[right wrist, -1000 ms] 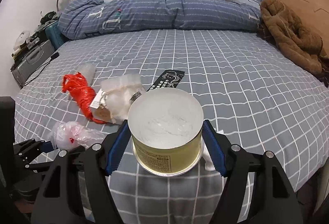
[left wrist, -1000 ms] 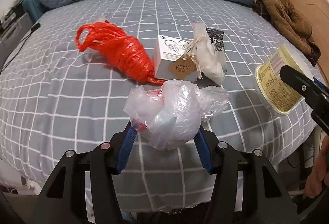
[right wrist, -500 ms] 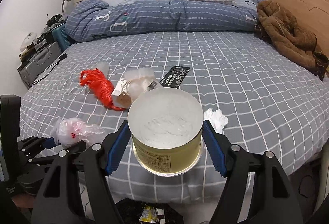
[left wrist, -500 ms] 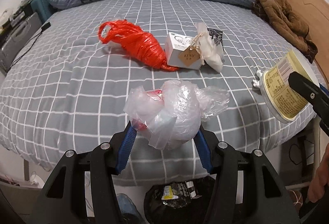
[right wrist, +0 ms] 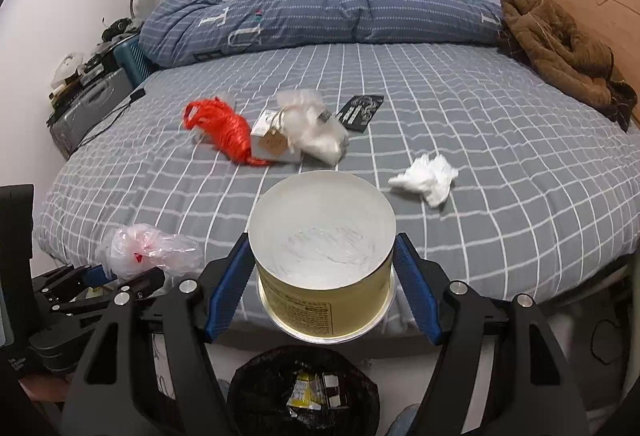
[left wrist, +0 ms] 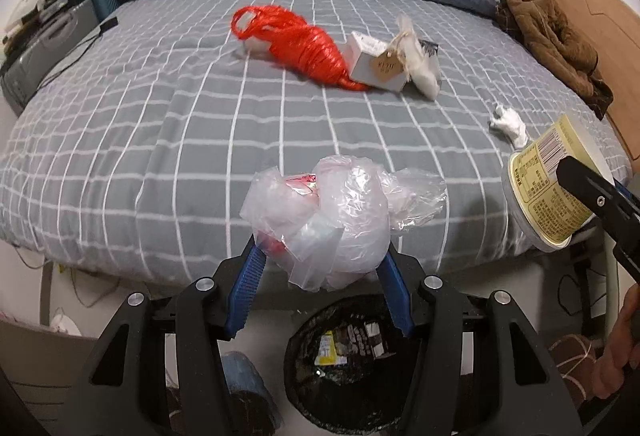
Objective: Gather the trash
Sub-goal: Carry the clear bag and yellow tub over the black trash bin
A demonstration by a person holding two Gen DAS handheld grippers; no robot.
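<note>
The left gripper (left wrist: 320, 268) is clamped on a crumpled clear plastic bag (left wrist: 340, 215), its blue pads pressing both sides of the wad; the bag has no clear long axis, though a loose flap trails toward the right. The right gripper (right wrist: 322, 268) is closed around a yellow tub (right wrist: 322, 240), which is tilted so its open mouth faces the camera and its axis runs along the fingers.

Compared with a second ago, both grippers have drawn back off the bed (left wrist: 160, 139): its near edge now shows, and a black-lined trash bin (left wrist: 344, 360) sits below each load.

Left behind near the middle of the bed are a red plastic bag (left wrist: 304, 47), a small white box (left wrist: 376, 63) with a tag, and a white tissue (right wrist: 428, 175) toward the right edge. Only the right view shows the black card (right wrist: 360, 111) plainly; only the left view shows the tub's printed label side.
</note>
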